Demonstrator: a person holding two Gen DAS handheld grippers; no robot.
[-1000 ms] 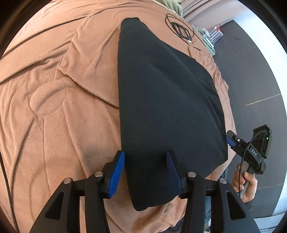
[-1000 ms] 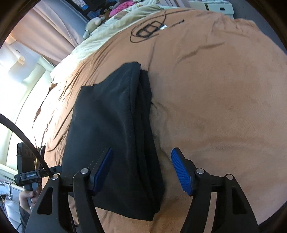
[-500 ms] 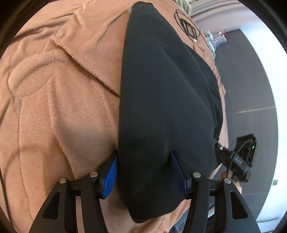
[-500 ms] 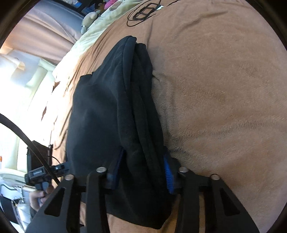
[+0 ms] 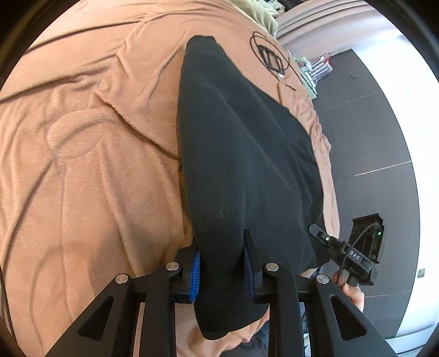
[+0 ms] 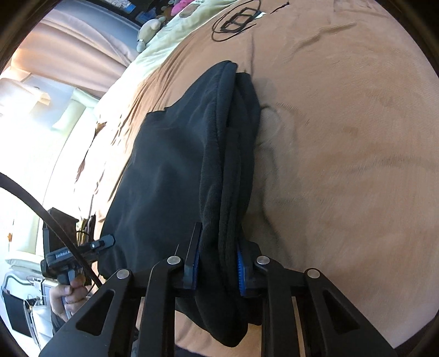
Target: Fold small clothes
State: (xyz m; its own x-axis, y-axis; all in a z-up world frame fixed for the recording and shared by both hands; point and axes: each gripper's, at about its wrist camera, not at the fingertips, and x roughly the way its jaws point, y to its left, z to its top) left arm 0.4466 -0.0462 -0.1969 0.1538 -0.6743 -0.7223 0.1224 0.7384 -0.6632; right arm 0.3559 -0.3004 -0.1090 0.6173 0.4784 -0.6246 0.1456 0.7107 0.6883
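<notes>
work surface: a bed under a tan blanket (image 5: 82, 170), with a grey floor (image 5: 384, 137) beyond its edge and a coiled black cable (image 6: 236, 22) lying near the far end.

the garment (image 5: 247, 153), black and already doubled lengthwise, lies on the blanket. its long axis runs straight away from both grippers toward the cable; the near short end overhangs the bed edge.

left gripper (image 5: 222, 270): jaws have just been closing and now clamp one near corner of the garment, cloth bunched between the blue pads (image 5: 195, 274).

right gripper (image 6: 216, 270): jaws have just been closing and now pinch the other near corner, on the thick, layered edge (image 6: 236, 164).

both hands hold the same end, side by side, equally near. judged next move: carry the near end forward along the long axis, onto the far end, keeping both corners level.
</notes>
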